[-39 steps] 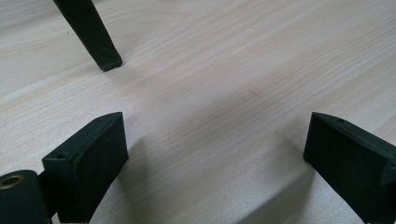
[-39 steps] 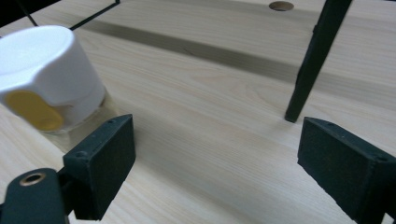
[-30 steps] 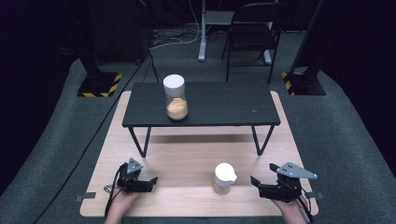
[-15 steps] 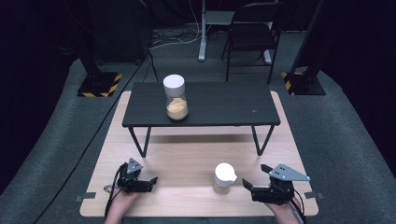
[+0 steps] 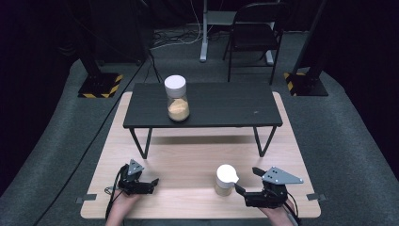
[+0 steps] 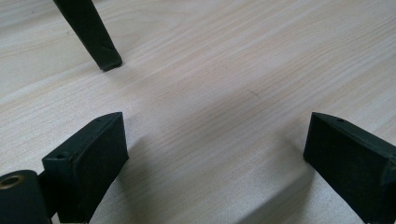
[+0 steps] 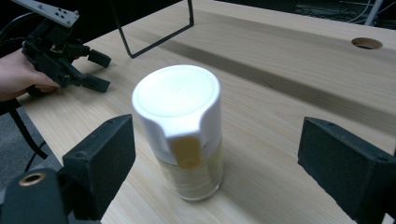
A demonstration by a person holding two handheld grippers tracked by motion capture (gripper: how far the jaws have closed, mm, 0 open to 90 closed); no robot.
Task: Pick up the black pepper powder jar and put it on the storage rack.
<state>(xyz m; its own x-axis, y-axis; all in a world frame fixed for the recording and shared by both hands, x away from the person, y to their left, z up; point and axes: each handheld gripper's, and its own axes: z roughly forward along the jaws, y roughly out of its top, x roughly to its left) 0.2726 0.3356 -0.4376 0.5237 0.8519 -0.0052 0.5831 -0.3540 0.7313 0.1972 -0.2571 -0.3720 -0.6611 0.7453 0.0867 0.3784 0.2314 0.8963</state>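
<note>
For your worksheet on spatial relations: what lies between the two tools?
In the high view, the white-capped jar stands between the left tool and right tool.

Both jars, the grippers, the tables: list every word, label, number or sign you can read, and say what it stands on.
None can be read.
Near jar: white cap, no print.
Far jar on the black table: too small to tell.
Left gripper and right gripper: no markings legible.
</note>
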